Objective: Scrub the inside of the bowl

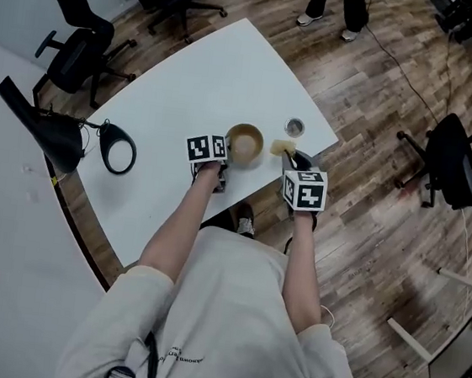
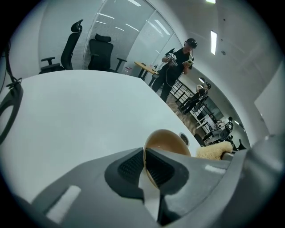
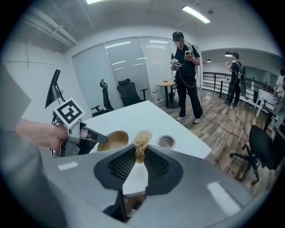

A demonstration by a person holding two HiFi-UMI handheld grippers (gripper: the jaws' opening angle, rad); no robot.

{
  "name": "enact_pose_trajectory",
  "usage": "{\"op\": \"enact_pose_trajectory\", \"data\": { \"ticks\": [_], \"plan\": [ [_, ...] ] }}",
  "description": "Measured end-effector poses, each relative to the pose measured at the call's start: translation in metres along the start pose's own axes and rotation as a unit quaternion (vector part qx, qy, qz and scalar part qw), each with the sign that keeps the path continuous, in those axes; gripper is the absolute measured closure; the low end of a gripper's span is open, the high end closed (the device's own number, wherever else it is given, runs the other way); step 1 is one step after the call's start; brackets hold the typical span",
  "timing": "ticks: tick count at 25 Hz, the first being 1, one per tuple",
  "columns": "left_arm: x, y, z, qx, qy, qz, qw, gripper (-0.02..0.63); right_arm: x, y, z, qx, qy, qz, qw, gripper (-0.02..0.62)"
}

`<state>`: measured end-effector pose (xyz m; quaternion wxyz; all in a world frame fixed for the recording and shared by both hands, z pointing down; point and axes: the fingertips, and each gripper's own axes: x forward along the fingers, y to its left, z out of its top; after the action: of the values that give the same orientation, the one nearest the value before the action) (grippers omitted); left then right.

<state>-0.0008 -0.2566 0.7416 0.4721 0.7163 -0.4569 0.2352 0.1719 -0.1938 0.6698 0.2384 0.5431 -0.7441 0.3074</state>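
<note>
On the table (image 1: 189,77), near its front right edge, bowl (image 1: 244,144): tan, round, its hollow facing up to the head view; its left rim sits between the left claw's jaws.
Left claw (image 2: 144,161): closed narrow on the bowl's rim, one jaw inside the wall and one outside; its marker cube is just left of the bowl in the head view.
Scrubber (image 3: 141,143): a pale yellow, fibrous tuft, pinched at its lower end and sticking up past the jaw tips.
Right claw (image 3: 140,156): jaws drawn in on the scrubber; it comes in from the bowl's right.
Scrubber and bowl: the tuft is just beside the bowl's right rim, outside the hollow; contact cannot be told.
Round dish (image 1: 294,127): small, clear-rimmed, on the table just beyond the scrubber, apart from the bowl.
Arms: both bare forearms reach forward from a light shirt to the two claws.
Lamp (image 1: 36,119): black, at the table's left end, well apart from the bowl.
Black ring (image 1: 120,150): flat on the table beside the lamp.
Office chairs (image 1: 78,47): black, on the wood floor beyond the table's far left.
Person (image 3: 185,73): standing on the floor past the table's far end, holding something in each hand.
</note>
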Motion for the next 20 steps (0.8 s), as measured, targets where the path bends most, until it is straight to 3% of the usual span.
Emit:
{"op": "enact_pose_trajectory", "data": {
  "ticks": [5,12,16,20],
  "plan": [
    [0.007,0.001,0.001,-0.013,-0.007,0.008,0.9999,0.586,-0.007,-0.009,-0.008,0.006,-0.004,0.0,1.0,0.508],
    [-0.005,-0.006,-0.001,-0.007,-0.019,-0.001,0.9998,0.532,-0.01,-0.008,-0.012,0.002,-0.008,0.006,1.0,0.508],
    [-0.022,-0.008,-0.001,0.015,-0.019,-0.006,0.9997,0.531,-0.008,0.001,-0.009,-0.009,-0.011,0.009,1.0,0.508],
    [-0.048,-0.008,0.003,0.056,-0.06,0.018,0.9965,0.56,-0.01,0.013,-0.015,-0.004,-0.013,0.018,1.0,0.506]
  ]
}}
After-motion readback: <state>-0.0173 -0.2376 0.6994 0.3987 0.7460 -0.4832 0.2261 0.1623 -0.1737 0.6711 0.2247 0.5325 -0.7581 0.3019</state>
